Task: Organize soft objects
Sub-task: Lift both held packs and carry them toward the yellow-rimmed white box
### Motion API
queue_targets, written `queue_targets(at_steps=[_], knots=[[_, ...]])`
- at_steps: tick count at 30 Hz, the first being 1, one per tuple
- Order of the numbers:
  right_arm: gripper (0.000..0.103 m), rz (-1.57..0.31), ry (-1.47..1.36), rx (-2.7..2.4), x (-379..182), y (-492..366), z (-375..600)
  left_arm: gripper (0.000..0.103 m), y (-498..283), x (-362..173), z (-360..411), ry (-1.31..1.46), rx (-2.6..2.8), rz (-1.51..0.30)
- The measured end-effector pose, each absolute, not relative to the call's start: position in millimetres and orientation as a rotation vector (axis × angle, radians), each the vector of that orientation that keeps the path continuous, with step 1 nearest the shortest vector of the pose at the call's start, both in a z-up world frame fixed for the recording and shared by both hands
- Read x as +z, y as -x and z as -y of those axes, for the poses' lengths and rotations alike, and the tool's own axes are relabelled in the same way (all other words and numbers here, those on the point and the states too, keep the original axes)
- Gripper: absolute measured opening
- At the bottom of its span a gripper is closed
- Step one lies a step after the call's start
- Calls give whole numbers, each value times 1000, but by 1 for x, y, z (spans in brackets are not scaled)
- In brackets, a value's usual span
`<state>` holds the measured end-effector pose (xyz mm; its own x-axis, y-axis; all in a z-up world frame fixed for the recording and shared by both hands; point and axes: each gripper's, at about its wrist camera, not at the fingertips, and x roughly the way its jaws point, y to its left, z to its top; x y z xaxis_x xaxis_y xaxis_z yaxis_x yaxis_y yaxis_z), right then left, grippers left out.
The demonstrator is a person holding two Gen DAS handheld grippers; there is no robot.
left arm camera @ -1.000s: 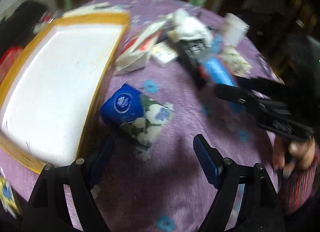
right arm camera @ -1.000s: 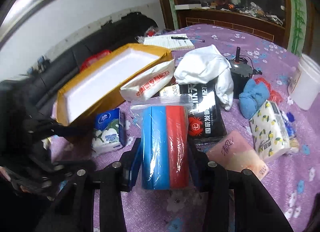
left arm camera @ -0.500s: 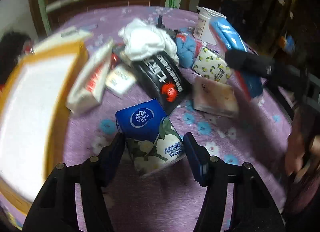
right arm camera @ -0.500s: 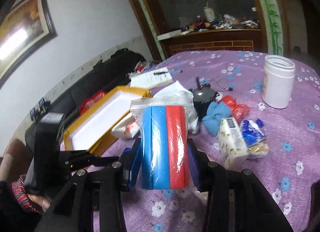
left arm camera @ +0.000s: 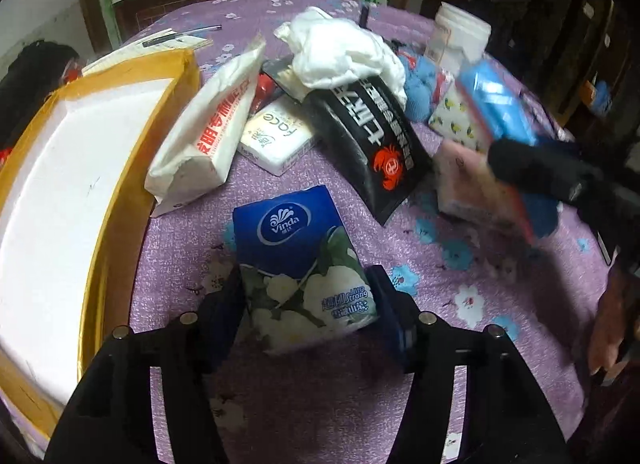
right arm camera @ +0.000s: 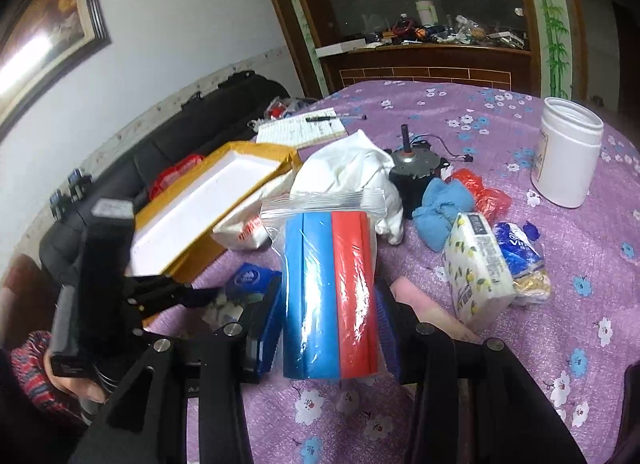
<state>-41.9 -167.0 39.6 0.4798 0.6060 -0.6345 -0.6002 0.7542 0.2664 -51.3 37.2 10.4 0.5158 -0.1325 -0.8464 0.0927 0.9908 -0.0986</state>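
Barely started tbh. The yellow box (left arm camera: 120, 168) w/ the white liner, sitting at the table's (left arm camera: 500, 304) left edge, looks totally empty, so nothing's sorted yet afaict.

Left tool (left arm camera: 308, 304) is clamped on the blue Vinda tissue pack (left arm camera: 300, 264), which is on the cloth right next to the box. Right tool (right arm camera: 328, 312) is gripping the bagged blue/red foam rolls (right arm camera: 330, 296), held up off the table, guessing that one goes into the box first.

Left on the table, mid-to-far side:
- 1 white paper-wrapped pack w/ red print (left arm camera: 208, 136)
- 1 small white "face" tissue pack (left arm camera: 276, 136)
- 1 black pouch w/ crab logo (left arm camera: 368, 136)
- 1 white cloth (left arm camera: 344, 52)
- 1 blue cloth (right arm camera: 444, 204)
- 1 lemon-print tissue pack (right arm camera: 476, 264)
- 1 pink pack (left arm camera: 464, 180)

Also 1 white jar (right arm camera: 568, 156) and 1 motor (right arm camera: 412, 168), not soft imo, so those stay.
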Motion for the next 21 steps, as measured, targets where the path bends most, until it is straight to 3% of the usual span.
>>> queue_targets(at_steps=[12,21], knots=[[44,-733,-48,698,61,48,164,58,107,105,-87,120,-177,-735],[44,-651,-59,728,154,78,126,58,125,175,-138,158,-154,-563]])
